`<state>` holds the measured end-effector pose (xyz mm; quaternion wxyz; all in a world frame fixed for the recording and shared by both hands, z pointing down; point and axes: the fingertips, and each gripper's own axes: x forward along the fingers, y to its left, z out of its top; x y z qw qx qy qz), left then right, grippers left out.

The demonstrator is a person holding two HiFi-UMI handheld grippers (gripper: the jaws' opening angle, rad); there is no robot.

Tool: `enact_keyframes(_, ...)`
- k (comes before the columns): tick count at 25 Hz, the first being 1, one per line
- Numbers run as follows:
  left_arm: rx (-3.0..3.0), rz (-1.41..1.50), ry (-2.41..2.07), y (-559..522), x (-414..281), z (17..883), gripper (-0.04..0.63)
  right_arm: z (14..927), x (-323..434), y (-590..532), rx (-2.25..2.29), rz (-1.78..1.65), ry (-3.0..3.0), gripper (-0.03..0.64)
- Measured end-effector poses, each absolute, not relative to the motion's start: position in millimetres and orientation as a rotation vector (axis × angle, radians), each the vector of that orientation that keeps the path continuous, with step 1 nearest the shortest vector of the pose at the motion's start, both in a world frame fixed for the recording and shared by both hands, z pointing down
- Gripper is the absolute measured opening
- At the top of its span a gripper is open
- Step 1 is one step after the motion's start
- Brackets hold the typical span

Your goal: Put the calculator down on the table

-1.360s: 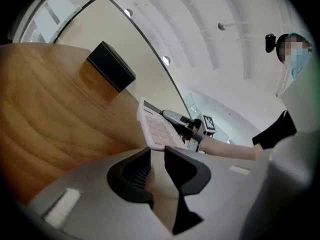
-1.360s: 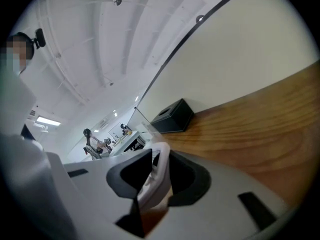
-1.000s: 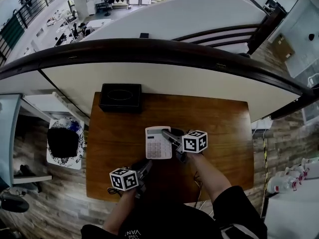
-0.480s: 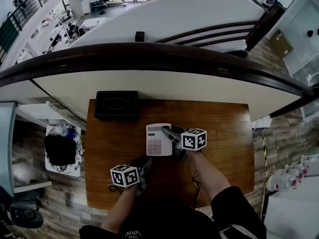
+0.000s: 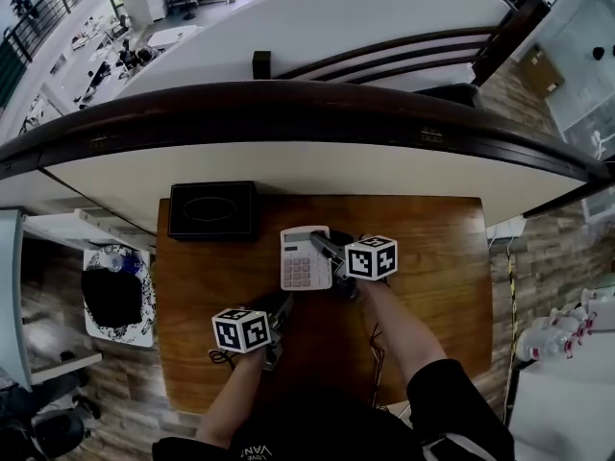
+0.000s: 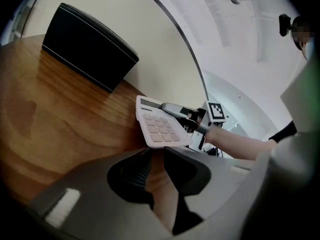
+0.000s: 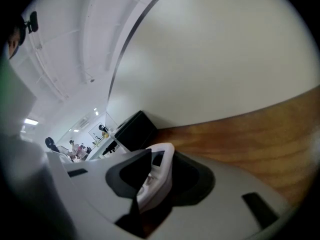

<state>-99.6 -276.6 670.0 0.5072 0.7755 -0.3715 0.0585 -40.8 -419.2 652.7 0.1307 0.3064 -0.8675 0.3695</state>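
Note:
A white calculator (image 5: 305,259) hangs tilted just over the brown table (image 5: 423,248), keys up. My right gripper (image 5: 323,249) is shut on its right edge; in the right gripper view the white edge (image 7: 159,171) sits between the two dark jaws, which have just been opening a little. The left gripper view has the calculator (image 6: 161,129) ahead, with the right gripper (image 6: 176,112) on it. My left gripper (image 5: 279,311) is nearer the front edge, left of and below the calculator. Its jaws (image 6: 156,156) stand slightly apart with only wood between them.
A black box (image 5: 210,209) lies at the table's back left corner, close to the calculator's far left; the left gripper view has this box (image 6: 87,46) too. A cream partition (image 5: 317,166) rises behind the table. A stool with a dark bundle (image 5: 120,291) stands left of the table.
Both grippers have moved away from me toward the back of the table. The calculator went along in the right gripper and is now nearer the black box.

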Motion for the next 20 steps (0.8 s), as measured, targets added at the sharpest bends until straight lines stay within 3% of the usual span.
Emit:
enact_keyframes(9, 1.868, 0.12, -0.894, -301.7, -86.8, 668.1, 0.081, 666.1, -18.0, -441.5, 1.052, 1.028, -2.361, 0.146)
enact_keyframes(12, 1.854, 0.102, -0.9, -310.2, -84.3, 668.6, 0.066, 674.3, -17.4, -441.5, 1.039, 0.959, -2.298, 0.244)
enact_keyframes(20, 1.825, 0.16, -0.882, -318.7, -76.5, 674.4, 0.061, 672.4, -15.2, -452.0, 1.026, 0.874, -2.28, 0.247)
